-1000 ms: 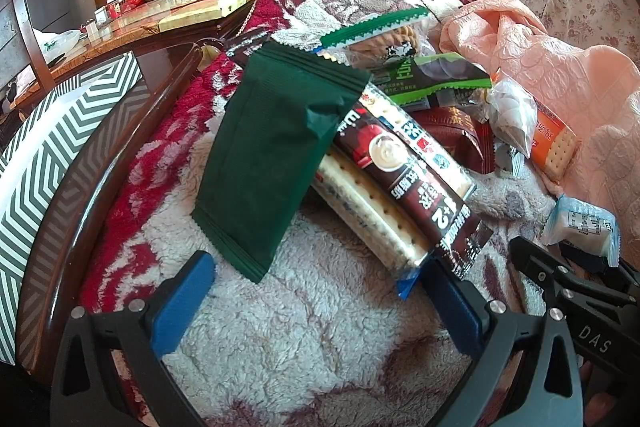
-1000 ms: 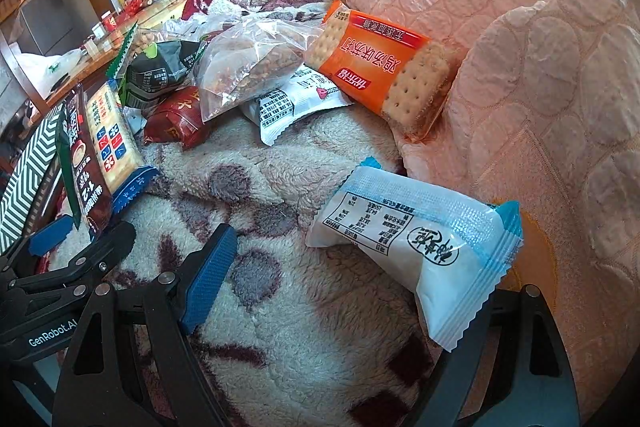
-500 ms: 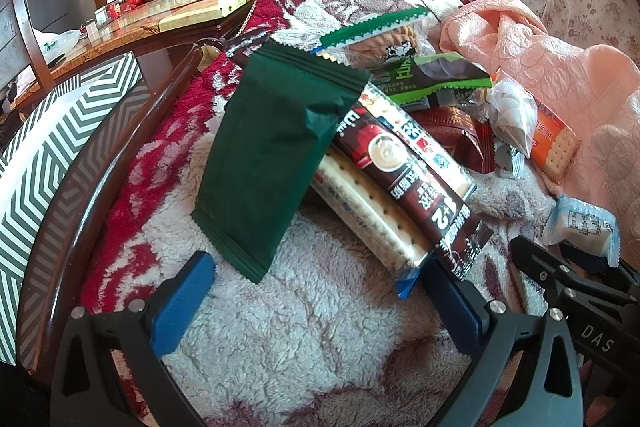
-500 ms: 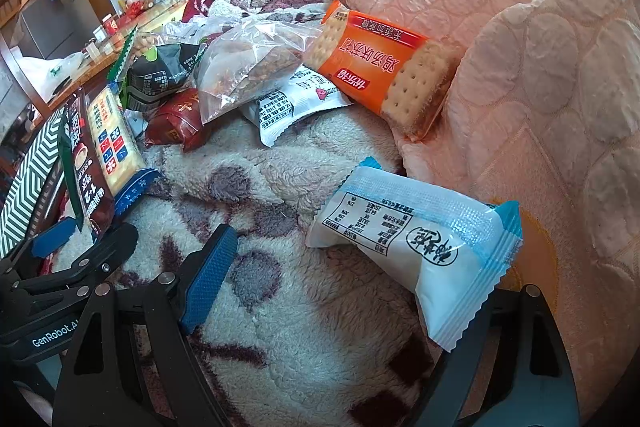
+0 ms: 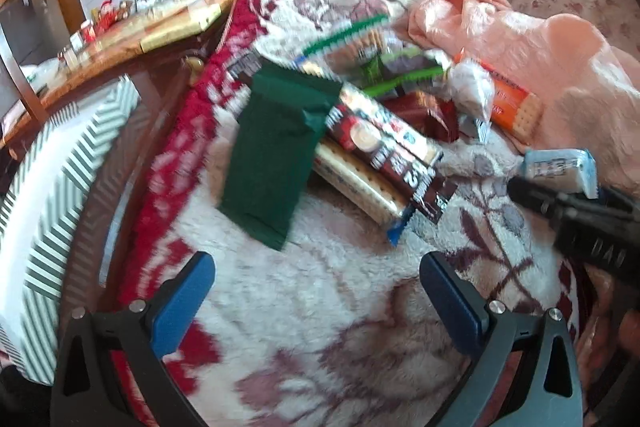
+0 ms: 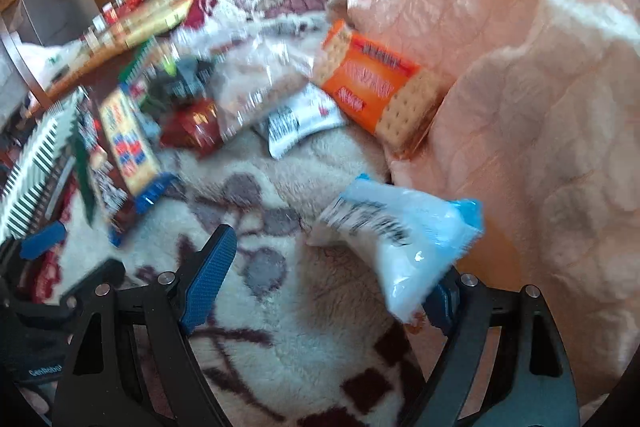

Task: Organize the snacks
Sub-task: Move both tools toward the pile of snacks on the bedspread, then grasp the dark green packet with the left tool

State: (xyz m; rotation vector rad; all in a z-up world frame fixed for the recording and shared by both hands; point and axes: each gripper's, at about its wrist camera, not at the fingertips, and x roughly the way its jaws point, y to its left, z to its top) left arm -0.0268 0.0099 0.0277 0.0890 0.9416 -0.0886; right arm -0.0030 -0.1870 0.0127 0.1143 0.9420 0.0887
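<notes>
Both grippers, left gripper (image 5: 316,291) and right gripper (image 6: 324,275), gape wide over bare fleece blanket (image 5: 320,307). Snack packets (image 5: 372,155) heap ahead; a white-blue packet (image 6: 400,239) touches the right gripper's right finger; a peach quilt (image 6: 520,87) borders right.

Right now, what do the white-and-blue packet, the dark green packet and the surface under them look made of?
White-and-blue packet: glossy plastic film, likely; shiny highlights, crimped blue ends.
Dark green packet: matte film or foil laminate; dull surface, crease, serrated end; can't tell which.
Surface: fleece blanket, plush, matte; fuzzy pile shows.
</notes>
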